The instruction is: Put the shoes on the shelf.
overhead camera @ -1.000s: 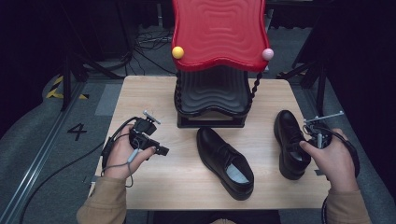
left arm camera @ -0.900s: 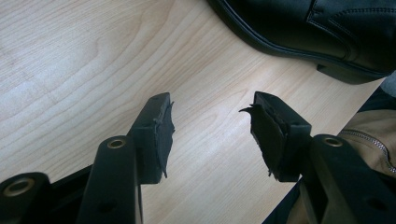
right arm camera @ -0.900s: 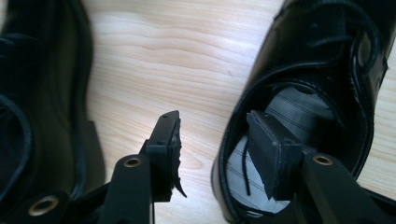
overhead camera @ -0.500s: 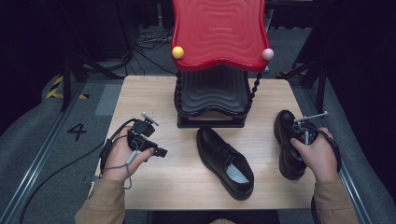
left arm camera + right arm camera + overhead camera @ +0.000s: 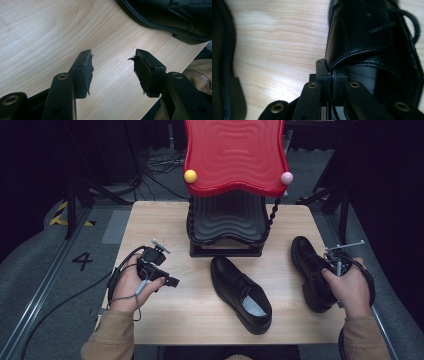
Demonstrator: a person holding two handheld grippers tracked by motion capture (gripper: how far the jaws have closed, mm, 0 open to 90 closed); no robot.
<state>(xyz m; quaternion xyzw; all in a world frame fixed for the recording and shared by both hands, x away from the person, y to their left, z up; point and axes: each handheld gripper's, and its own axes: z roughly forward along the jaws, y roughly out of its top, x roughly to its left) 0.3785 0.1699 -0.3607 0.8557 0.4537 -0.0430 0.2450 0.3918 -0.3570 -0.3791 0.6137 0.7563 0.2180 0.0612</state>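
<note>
Right gripper [image 5: 331,77] clenched on right shoe [image 5: 310,272] collar edge. Left gripper [image 5: 113,68] released, jaws apart over table [image 5: 42,30]; middle shoe [image 5: 240,292] just ahead.

A shoe [image 5: 241,292] is set on the table [image 5: 165,220] before the rack [image 5: 227,222]; another shoe [image 5: 310,270] is placed right of the rack.

Right gripper [image 5: 334,266] has moved in from the table's right edge onto the right-hand shoe [image 5: 311,272]; its jaws now pinched on the shoe's collar; that shoe looks slightly turned; the holding hand [image 5: 350,287] shifted inward with it.
</note>
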